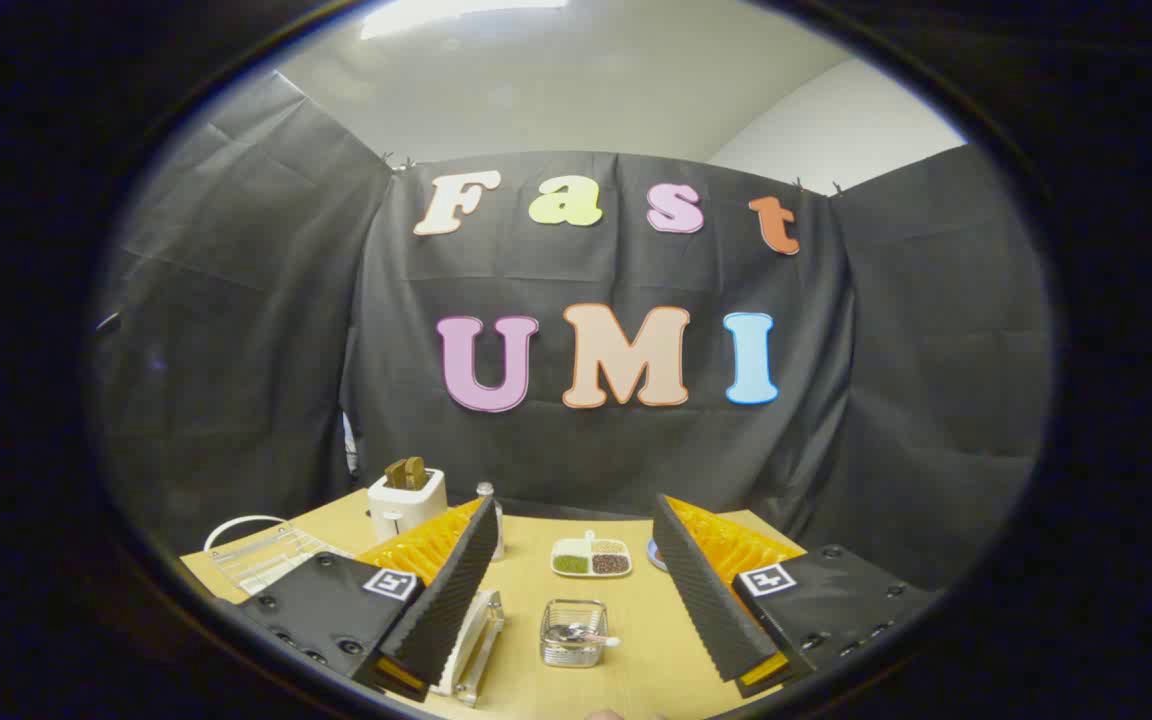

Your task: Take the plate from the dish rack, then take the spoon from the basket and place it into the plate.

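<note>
No readable text, brand or number stood on the toaster [406, 500], the basket [573, 632] or the sectioned dish [591, 558]. The gripper [576, 575], fingers apart, carried square black-and-white coded marker tags, no legible characters.

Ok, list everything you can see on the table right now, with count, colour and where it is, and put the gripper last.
Table: one, light wood, under everything.
Basket: one, metal wire, between the fingers, just ahead of them.
Spoon: one, pale handle, lying in the basket.
Dish rack: one, white and metal, beside the left finger, partly hidden by it.
Divided dish: one, white, holding green and dark grains, beyond the basket.
Toaster: one, white, brown toast in it, far left of the table.
Shaker: one, clear with metal top, right of the toaster.
Clear tray: one, transparent with white handle, left edge of the table.
Gripper: one, fingers spread wide, holding nothing.
</note>
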`<state>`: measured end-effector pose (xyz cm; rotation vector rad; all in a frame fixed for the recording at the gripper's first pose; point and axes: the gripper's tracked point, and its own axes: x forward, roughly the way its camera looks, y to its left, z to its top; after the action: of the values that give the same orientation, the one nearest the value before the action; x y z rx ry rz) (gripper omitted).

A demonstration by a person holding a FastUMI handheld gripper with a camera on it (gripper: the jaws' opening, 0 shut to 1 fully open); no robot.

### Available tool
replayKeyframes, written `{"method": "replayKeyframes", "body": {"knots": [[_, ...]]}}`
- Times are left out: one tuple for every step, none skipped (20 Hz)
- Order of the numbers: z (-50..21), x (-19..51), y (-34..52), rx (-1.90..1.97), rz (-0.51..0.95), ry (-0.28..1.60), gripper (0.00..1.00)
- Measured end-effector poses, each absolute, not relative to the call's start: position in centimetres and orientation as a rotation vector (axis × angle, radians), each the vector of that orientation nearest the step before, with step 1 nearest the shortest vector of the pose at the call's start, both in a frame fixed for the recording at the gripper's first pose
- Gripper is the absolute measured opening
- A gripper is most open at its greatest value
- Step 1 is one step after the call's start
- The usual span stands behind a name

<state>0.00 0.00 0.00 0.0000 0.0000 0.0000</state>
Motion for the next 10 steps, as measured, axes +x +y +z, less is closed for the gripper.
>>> {"method": "replayKeyframes", "body": {"knots": [[-0.1,0.0,0.3,-0.005,0.002,0.004,1.0],[-0.1,0.0,0.6,-0.011,0.008,0.007,1.0],[-0.2,0.0,0.9,-0.016,0.012,0.008,1.0],[-0.2,0.1,1.1,-0.021,0.018,0.008,1.0],[-0.2,0.1,1.4,-0.026,0.023,0.008,1.0],[-0.3,0.1,1.5,-0.031,0.023,0.006,1.0],[-0.1,0.1,1.6,-0.033,0.02,0.004,1.0],[-0.1,0.0,1.6,-0.029,0.016,-0.001,1.0],[0.0,0.0,1.6,-0.022,0.011,-0.006,1.0],[-0.2,0.0,1.8,-0.015,0.009,-0.005,1.0]]}}
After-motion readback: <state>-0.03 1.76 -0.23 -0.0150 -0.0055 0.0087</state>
